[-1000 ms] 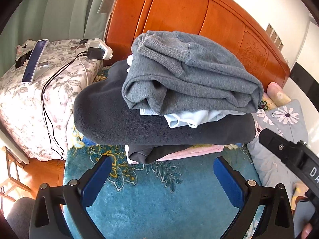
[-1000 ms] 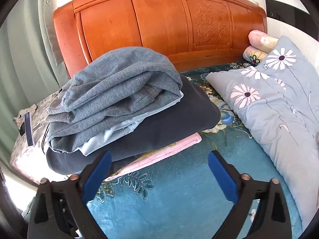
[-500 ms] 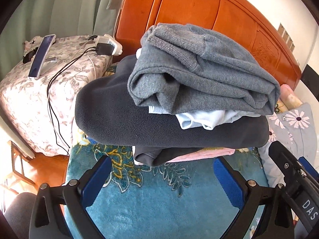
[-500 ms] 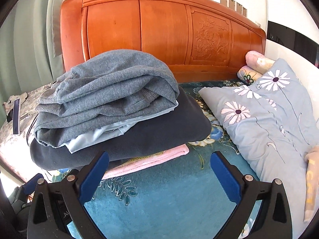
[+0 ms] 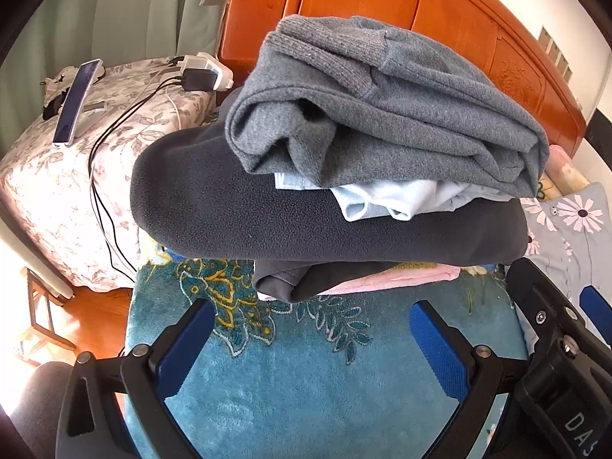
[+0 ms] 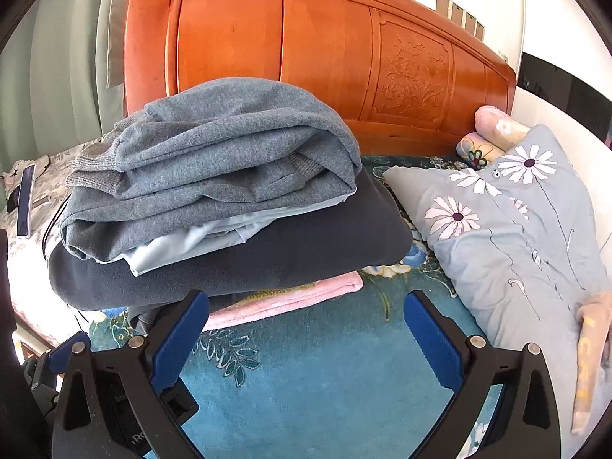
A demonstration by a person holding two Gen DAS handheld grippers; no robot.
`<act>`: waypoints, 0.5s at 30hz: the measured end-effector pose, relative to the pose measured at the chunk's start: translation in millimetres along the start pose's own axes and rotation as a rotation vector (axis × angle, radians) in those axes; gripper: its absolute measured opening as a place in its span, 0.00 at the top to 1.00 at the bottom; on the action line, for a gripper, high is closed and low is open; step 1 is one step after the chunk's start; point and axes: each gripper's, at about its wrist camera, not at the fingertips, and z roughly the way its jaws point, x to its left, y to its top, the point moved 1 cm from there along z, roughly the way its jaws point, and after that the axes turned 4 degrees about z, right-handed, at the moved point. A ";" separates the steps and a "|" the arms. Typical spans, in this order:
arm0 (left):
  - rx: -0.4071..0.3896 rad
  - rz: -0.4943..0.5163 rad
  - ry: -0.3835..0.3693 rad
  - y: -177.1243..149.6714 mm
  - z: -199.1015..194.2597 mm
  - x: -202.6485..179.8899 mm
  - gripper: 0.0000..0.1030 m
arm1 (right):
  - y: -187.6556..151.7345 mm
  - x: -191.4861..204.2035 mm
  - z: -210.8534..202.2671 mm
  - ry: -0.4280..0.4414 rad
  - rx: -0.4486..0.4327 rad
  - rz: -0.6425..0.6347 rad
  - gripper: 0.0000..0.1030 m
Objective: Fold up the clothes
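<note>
Teal bed (image 6: 325,390) w/ orange headboard (image 6: 325,46): folded clothes stack (image 5: 344,199), grey sweater (image 6: 229,153) on top, sits just ahead of left gripper (image 5: 310,348) & right gripper (image 6: 306,336), both w/ jaws apart, empty; floral pillow (image 6: 516,222) right of it.

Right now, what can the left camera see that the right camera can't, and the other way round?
Only the left wrist view shows the charger plugs and black cables on the floral-covered stand, plus the wooden floor. Only the right wrist view shows most of the daisy pillow and the headboard's flower carving. Both show the pile: grey sweater, pale blue garment, dark fleece, pink cloth, and the teal blanket.
</note>
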 end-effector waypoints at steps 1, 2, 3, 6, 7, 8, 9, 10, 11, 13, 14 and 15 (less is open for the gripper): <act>0.000 -0.005 -0.002 0.2 0.0 0.8 0.00 | 0.3 0.5 -0.3 -0.006 -0.002 -0.005 0.01; 0.002 -0.012 -0.006 0.4 0.3 1.9 0.00 | 0.6 1.0 -0.6 -0.012 -0.005 -0.009 0.01; 0.005 -0.019 -0.013 0.5 1.0 2.9 0.00 | 0.9 1.2 -0.9 -0.017 -0.006 -0.011 0.01; 0.016 -0.025 -0.021 1.1 3.6 2.9 0.00 | 1.3 1.3 -2.0 -0.016 -0.008 -0.008 0.01; 0.017 -0.023 -0.022 1.4 4.0 2.4 0.00 | 1.1 1.4 -2.3 -0.015 -0.008 -0.006 0.01; 0.017 -0.021 -0.021 1.7 4.3 1.9 0.00 | 0.9 1.0 -2.0 -0.014 -0.006 -0.002 0.01; 0.016 -0.020 -0.021 1.8 4.2 1.6 0.00 | 0.9 0.1 -1.2 -0.013 -0.003 0.003 0.01; 0.015 -0.020 -0.021 1.8 4.0 1.5 0.00 | 0.6 -0.7 -0.7 -0.013 -0.002 0.008 0.01; 0.016 -0.021 -0.022 2.0 4.1 1.7 0.00 | 0.3 -1.2 -1.0 -0.015 -0.003 0.013 0.01; 0.019 -0.025 -0.027 2.3 4.6 2.5 0.00 | -0.5 -2.4 -2.3 -0.021 -0.007 0.024 0.01; 0.021 -0.030 -0.029 2.5 5.0 3.4 0.00 | -1.0 -3.2 -3.0 -0.026 -0.010 0.031 0.01; 0.023 -0.036 -0.030 2.8 5.3 4.5 0.00 | -1.4 -4.2 -3.5 -0.032 -0.013 0.037 0.01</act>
